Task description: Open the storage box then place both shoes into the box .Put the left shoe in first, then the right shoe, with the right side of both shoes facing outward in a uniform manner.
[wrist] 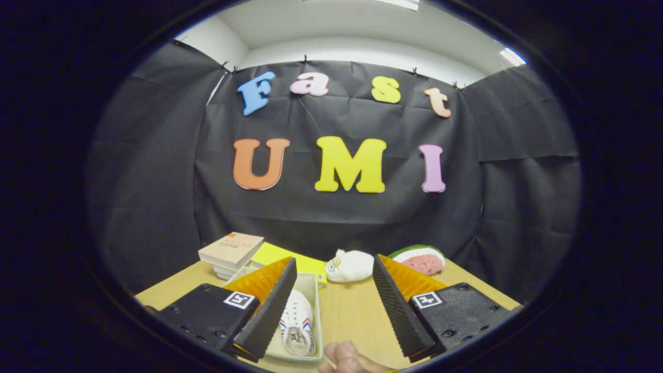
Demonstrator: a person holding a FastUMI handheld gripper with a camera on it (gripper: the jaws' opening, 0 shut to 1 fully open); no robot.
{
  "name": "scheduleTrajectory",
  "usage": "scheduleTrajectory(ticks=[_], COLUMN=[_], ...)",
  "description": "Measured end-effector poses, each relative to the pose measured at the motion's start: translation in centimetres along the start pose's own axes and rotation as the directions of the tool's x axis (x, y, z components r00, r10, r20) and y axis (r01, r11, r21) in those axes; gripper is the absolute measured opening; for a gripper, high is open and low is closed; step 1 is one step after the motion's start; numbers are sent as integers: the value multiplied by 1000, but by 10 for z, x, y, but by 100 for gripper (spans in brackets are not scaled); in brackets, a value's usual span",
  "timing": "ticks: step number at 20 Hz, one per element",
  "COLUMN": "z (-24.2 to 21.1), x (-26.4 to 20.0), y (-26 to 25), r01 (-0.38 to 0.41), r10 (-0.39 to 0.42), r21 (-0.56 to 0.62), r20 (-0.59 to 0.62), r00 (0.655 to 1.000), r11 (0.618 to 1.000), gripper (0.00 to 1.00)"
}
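Note:
My gripper (331, 303) is open and held above the wooden table (357, 311), with nothing between its fingers. A pale translucent storage box (314, 290) lies partly behind the left finger (267, 311). Inside it rests a white shoe (298, 324) with red and blue stripes on its side, sole and heel toward me. The rest of the box and any other shoe are hidden by the left finger. A person's fingers (347, 360) show at the near edge of the table, just right of the box.
Stacked books (231, 251) sit at the back left, with a yellow sheet or lid (290, 257) behind the box. A white plush toy (349, 266) and a watermelon-slice plush (420, 259) lie at the back of the table, beyond the fingers.

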State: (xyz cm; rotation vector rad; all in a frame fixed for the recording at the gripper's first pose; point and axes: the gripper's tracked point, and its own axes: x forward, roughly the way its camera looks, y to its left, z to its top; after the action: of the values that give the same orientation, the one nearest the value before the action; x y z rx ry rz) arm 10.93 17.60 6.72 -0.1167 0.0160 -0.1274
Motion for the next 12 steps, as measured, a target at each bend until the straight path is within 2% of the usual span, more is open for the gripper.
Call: scheduleTrajectory(ticks=[4, 12], z=[3, 13], x=[-18, -16], y=[-20, -72], r01=[-41, -38], r10=[40, 34], r21=[52, 97], r20=[19, 47], r00=[999, 998], r11=[998, 995], gripper=[97, 99])
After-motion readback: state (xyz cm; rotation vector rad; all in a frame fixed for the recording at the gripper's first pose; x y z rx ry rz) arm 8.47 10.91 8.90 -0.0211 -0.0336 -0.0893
